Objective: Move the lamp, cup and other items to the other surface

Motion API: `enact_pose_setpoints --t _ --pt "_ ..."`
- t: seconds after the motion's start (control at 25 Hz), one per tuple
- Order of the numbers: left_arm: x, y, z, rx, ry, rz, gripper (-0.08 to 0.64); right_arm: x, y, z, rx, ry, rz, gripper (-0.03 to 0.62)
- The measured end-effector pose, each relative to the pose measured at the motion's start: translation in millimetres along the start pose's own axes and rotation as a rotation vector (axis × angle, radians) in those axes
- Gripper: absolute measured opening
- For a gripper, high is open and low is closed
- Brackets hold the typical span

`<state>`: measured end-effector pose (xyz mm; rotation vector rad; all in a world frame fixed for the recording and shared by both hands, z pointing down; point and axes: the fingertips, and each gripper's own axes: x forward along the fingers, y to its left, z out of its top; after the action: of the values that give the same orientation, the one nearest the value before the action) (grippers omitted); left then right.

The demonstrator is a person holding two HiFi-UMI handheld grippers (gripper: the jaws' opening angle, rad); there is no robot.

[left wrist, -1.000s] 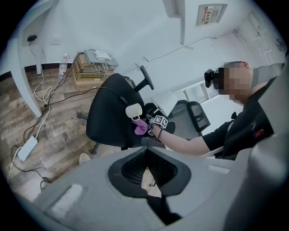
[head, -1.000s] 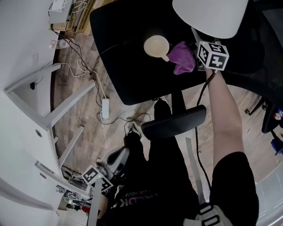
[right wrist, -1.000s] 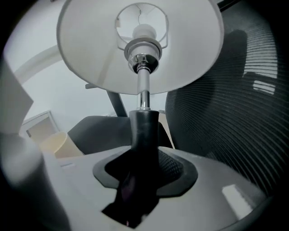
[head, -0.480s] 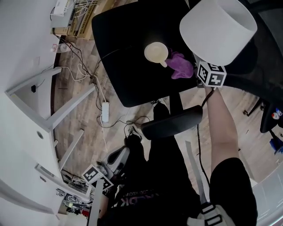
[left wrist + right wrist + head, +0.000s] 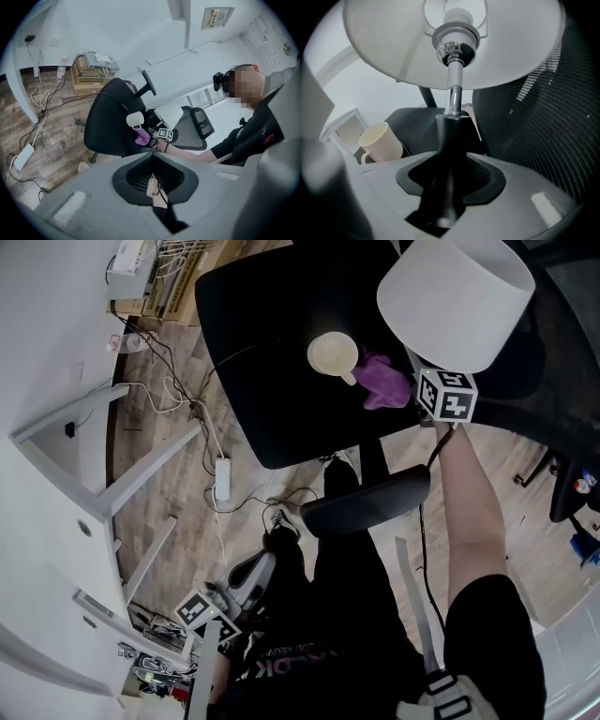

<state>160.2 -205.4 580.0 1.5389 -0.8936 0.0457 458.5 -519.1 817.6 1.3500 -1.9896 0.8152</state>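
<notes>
Black lamp [image 5: 453, 136] stem sat clamped in the right gripper [image 5: 451, 164], presumably for carrying off the chair [image 5: 272, 381]. The left gripper [image 5: 151, 158], jaws together and empty, hung idle beside the person. The cup [image 5: 333, 354] was not yet moved.

Seat [image 5: 272, 381]: straight ahead of you, above the floor [image 5: 178, 493], with the cup and the cloth on it.
Cup [image 5: 333, 354]: on the seat's right half, handle turned toward the cloth.
Cloth [image 5: 386, 383]: just right of the cup, between it and the lamp.
Lamp [image 5: 455, 296]: right of the cloth, its shade overhanging the seat's far right corner.
Mesh chair [image 5: 534, 140]: behind and right of the lamp.
Armrest [image 5: 366, 502]: between the seat's near edge and your lap.
Power strip [image 5: 223, 474]: on the floor, left of the seat.
Desk frame [image 5: 103, 474]: at your left, beyond the power strip.
Stack of boxes [image 5: 93, 75]: on the floor past the seat's far left corner.
Bottle [image 5: 61, 69]: just left of that stack.
</notes>
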Motion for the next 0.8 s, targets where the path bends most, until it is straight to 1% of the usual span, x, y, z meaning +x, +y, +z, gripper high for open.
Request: enact_pose_setpoints --t 0.12,0.32,0.4,0.52,0.64,0.76,0.8 --pt "-4 -1 5 0.004 -0.016 0.002 0.005 -5 1 -6 0.01 0.05 0.002 0.179" --pt "-9 -7 10 0.018 -0.047 -0.003 0.005 -5 0 -10 0.035 0.078 -0.008 0.184" --pt "-11 -11 14 0.027 -0.059 -0.005 0.005 -7 -1 -10 0.014 0.106 -0.02 0.187" --pt "-16 -16 19 0.034 -0.084 -0.007 0.005 -8 3 -15 -0.052 0.137 -0.014 0.193" --pt "-17 -23 24 0.045 -0.101 -0.019 0.005 -16 5 -18 -0.102 0.146 -0.02 0.201" --pt "-18 -26 28 0.051 -0.116 -0.028 0.005 -31 4 -28 -0.108 0.135 -0.019 0.201" --pt "-18 -27 28 0.052 -0.119 -0.03 0.005 -33 4 -32 -0.097 0.131 -0.004 0.186"
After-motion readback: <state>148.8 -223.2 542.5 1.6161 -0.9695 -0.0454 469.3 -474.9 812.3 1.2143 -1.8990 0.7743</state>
